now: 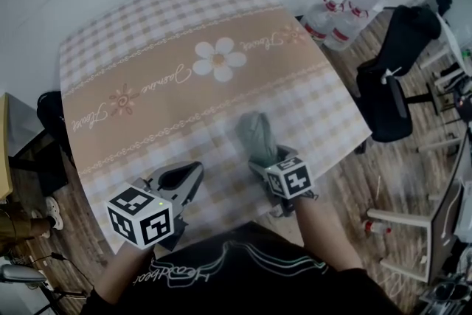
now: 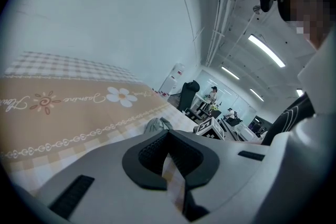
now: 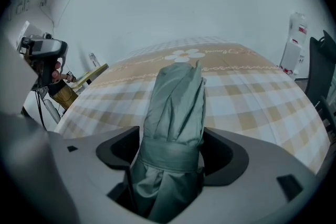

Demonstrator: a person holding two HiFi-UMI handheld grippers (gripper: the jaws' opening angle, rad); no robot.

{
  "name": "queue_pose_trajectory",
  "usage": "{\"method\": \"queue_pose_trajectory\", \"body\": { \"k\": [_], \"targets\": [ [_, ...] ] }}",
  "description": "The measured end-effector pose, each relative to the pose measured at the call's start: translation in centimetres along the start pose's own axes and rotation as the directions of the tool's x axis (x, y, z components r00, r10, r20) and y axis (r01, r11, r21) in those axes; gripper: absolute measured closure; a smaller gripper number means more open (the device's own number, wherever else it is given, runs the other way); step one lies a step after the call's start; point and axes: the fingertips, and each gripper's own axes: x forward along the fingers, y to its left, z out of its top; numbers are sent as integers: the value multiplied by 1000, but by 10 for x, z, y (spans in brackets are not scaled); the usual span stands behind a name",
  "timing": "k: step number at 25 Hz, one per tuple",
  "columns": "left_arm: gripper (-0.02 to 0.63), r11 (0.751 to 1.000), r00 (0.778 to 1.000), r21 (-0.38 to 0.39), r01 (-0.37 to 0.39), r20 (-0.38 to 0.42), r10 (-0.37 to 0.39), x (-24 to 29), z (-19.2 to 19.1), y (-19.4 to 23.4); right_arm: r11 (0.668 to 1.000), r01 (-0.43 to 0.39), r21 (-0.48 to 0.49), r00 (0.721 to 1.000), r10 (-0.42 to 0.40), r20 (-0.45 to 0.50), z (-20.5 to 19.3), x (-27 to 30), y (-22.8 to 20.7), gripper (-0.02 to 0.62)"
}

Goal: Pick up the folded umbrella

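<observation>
Beige-and-white checked cloth (image 1: 147,48) with a flowered band covers the table, which fills most of the head view. At its near edge on the left, the left gripper (image 1: 183,175) points up the table with its marker cube nearest the person. In its own view its jaws are clenched almost together, leaving only a thin slit through which the cloth shows, and nothing is between them. Just to its right, the folded umbrella (image 1: 257,135), grey-green and bound by a strap of the same fabric, lies on the cloth with its far end pointing toward the white flower print (image 1: 219,60). Its near end sits between the jaws of the right gripper (image 1: 264,162). The right gripper view shows those jaws spread wide, one on each side of the strapped bundle, flanking the fabric without visibly squeezing it, so the grip is released. Further right, beyond the table edge, a black office chair (image 1: 391,85) stands on the wooden floor (image 1: 354,181), with large water bottles (image 1: 332,22) behind it.
</observation>
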Motion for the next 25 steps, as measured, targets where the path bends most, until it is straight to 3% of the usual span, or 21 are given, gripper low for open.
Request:
{"method": "queue_pose_trajectory", "body": {
  "k": [19,25],
  "targets": [
    [611,999,999,-35,10,-37,-12,18,-13,-5,998,59,-38,998,-60,-17,-3,3,-8,287],
    [611,999,999,-42,2,-39,-3,22,-15,-5,1000,16,-20,999,-17,-28,-2,0,-7,299]
  ]
}}
